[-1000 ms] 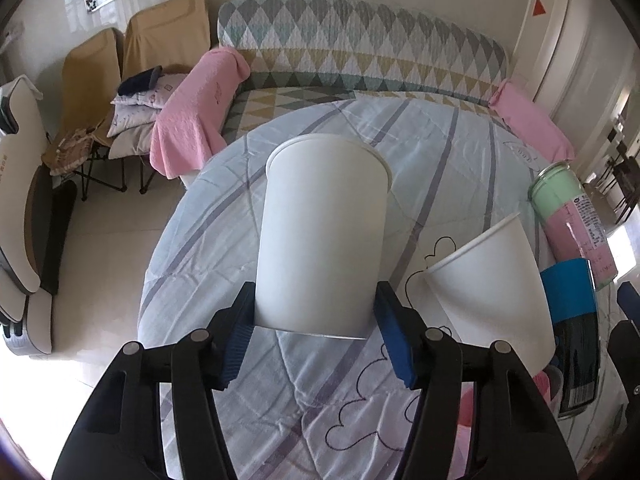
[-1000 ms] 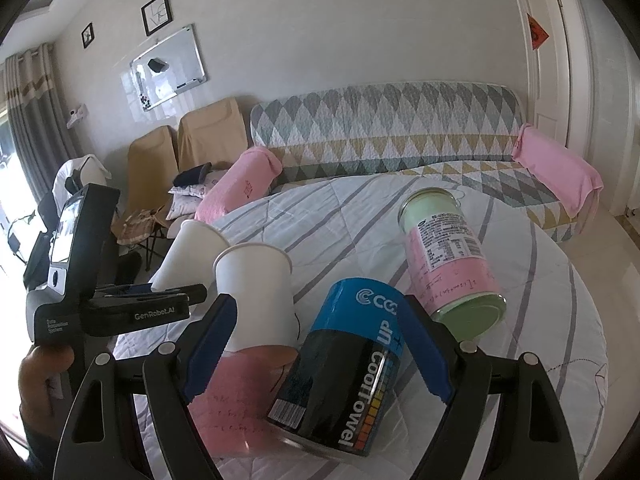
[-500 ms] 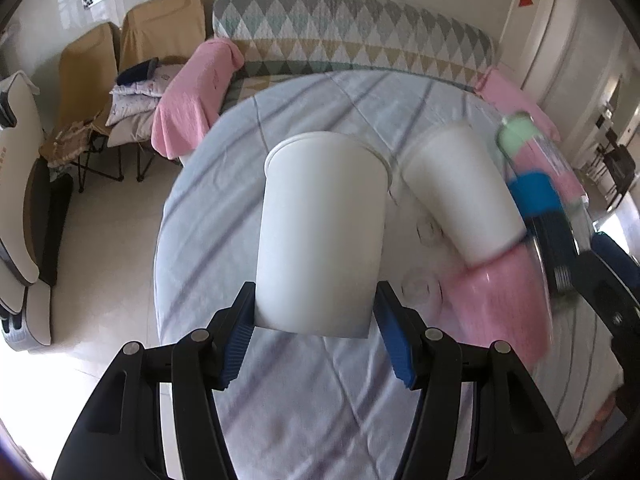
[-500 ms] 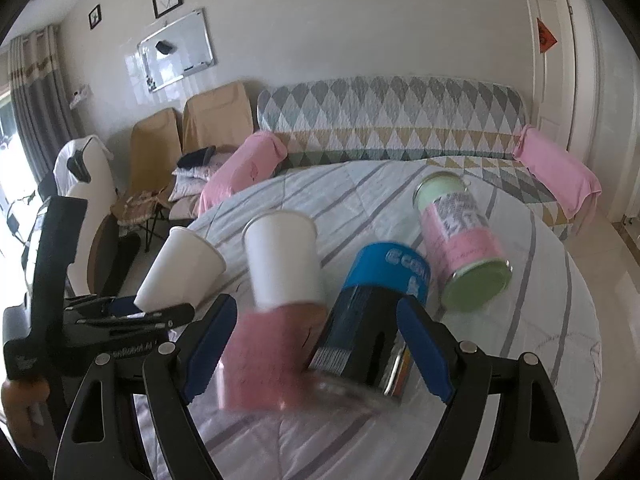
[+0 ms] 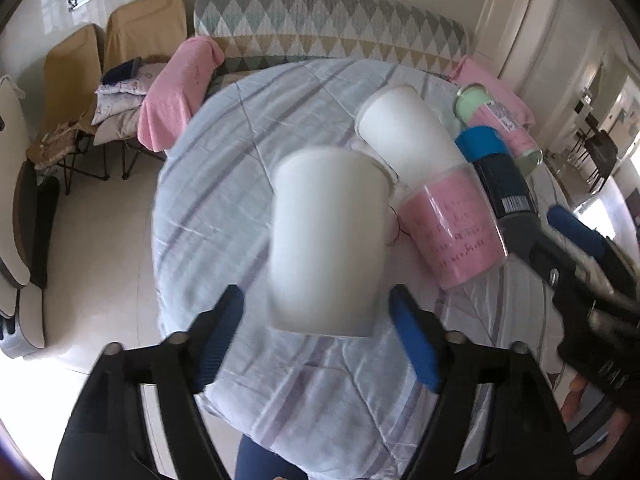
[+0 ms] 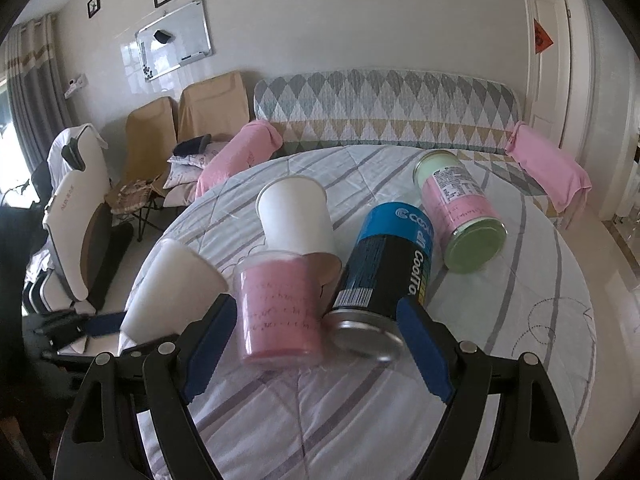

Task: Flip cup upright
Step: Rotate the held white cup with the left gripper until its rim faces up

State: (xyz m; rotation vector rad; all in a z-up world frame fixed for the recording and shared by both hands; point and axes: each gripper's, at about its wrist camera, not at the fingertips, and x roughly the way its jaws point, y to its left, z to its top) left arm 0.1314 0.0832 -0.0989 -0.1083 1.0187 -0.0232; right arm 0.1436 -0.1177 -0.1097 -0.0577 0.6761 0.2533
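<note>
A white paper cup (image 5: 326,240) stands between the fingers of my left gripper (image 5: 316,336), blurred, with its wide end toward the camera. The jaws stand apart from its sides, so the gripper is open. The same cup (image 6: 172,284) shows at the left of the right wrist view, by the left gripper's blue pad. My right gripper (image 6: 316,354) is open and empty, just in front of a pink cup (image 6: 280,308) and a blue can (image 6: 384,264).
A second white cup (image 5: 408,132) lies against the pink cup (image 5: 452,228) on the round striped table (image 5: 224,184). A pink-and-green can (image 6: 460,208) lies at the back right. A sofa (image 6: 384,108) and chairs (image 6: 208,108) stand beyond the table.
My left gripper has opened and let go of the white cup, which now looks blurred. The left wrist view has swung and pulled back, bringing the other cups and cans into view.
</note>
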